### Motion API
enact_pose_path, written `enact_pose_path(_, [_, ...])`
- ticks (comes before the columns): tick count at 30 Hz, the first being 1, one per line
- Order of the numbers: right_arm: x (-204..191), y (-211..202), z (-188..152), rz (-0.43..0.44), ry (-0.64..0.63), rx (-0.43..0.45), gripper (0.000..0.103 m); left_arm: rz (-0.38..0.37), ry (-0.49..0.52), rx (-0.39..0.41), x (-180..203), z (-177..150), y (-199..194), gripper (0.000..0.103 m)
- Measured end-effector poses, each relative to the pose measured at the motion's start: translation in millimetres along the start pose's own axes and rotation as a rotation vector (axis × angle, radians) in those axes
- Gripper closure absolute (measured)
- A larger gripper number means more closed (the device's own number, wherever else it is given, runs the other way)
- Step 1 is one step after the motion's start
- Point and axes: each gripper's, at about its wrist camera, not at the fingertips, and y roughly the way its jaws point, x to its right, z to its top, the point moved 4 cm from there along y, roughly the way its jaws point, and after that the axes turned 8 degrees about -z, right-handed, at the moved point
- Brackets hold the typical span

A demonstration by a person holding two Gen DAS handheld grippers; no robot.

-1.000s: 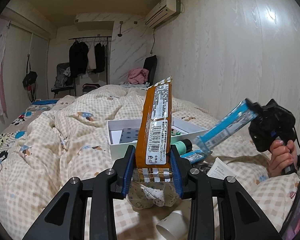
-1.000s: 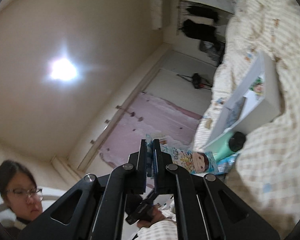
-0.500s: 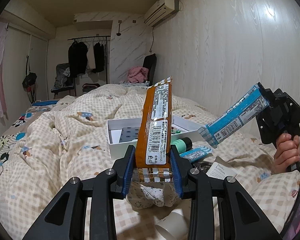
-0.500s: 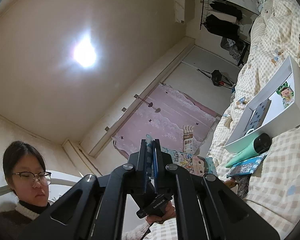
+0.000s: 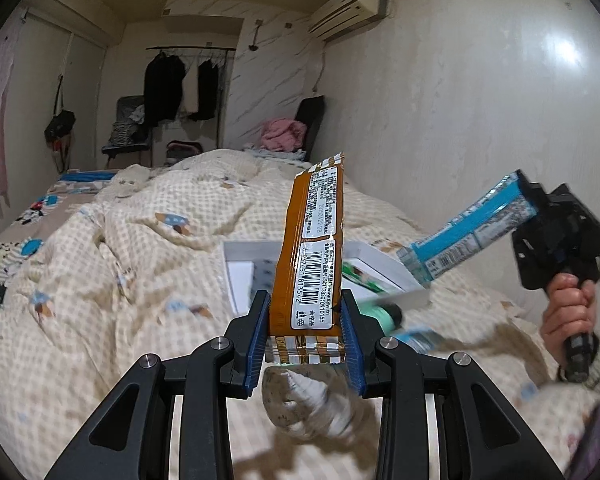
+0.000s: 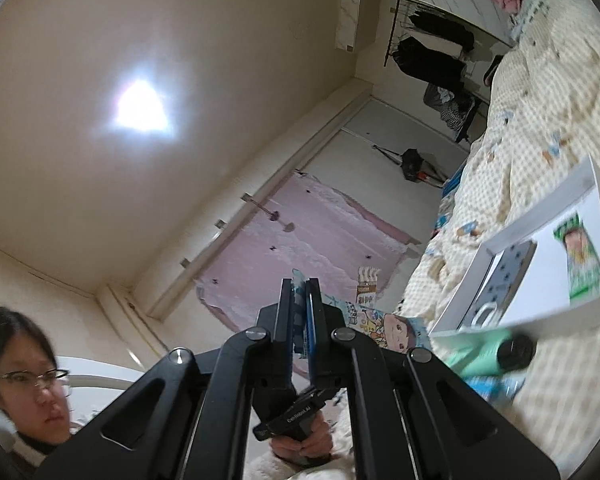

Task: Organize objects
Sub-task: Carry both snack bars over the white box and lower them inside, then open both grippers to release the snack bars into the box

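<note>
While the left claw (image 5: 305, 338) clamps an orange snack packet (image 5: 314, 256) upright above the checked quilt (image 5: 100, 280), the right claw (image 6: 300, 316) pinches a blue snack packet (image 5: 472, 232) edge-on, both near the white box (image 6: 572, 240).

We were working in a home bedroom. A bed (image 5: 100, 280) with a checked quilt (image 5: 148, 248) filled most of the floor. A clothes rail (image 5: 188, 49) carried dark garments against the far wall. A wall-mounted air conditioner (image 5: 346, 8) sat near the ceiling, and a pink curtain (image 6: 300, 248) covered the window.
</note>
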Motion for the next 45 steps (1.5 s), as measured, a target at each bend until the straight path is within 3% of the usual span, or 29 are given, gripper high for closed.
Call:
enact_pose_path(6, [12, 40, 27, -0.031, 0.032, 0.023, 0.097, 0.013, -0.075, -0.020, -11, 37, 42, 0.070])
enact_pose_path(12, [37, 65, 39, -0.042, 0.090, 0.061, 0.097, 0.012, -0.151, -0.051, -12, 47, 81, 0.070])
enact_pose_path(17, [68, 61, 37, -0.091, 0.140, 0.096, 0.097, -0.022, -0.215, -0.079, -14, 46, 107, 0.070])
enact_pose_path(24, [114, 44, 34, -0.195, 0.214, 0.138, 0.097, -0.002, -0.281, -0.165, -28, 37, 139, 0.070])
enact_pose_path(31, [117, 54, 14, -0.313, 0.122, 0.030, 0.097, 0.018, -0.259, -0.210, -18, 22, 155, 0.070])
enact_pose_path(35, [120, 53, 13, -0.349, 0.101, 0.028, 0.097, 0.073, -0.165, -0.257, -6, 13, 166, 0.070])
enact_pose_path(40, [121, 49, 11, -0.405, 0.079, 0.045, 0.096, 0.113, -0.077, -0.238, 9, 10, 166, 0.069])
enact_pose_path(42, [120, 47, 12, -0.442, 0.066, 0.054, 0.095, 0.114, -0.061, -0.236, 12, 11, 166, 0.065])
enact_pose_path(45, [116, 45, 13, -0.529, 0.034, 0.065, 0.090, 0.110, -0.050, -0.229, 15, 11, 163, 0.050])
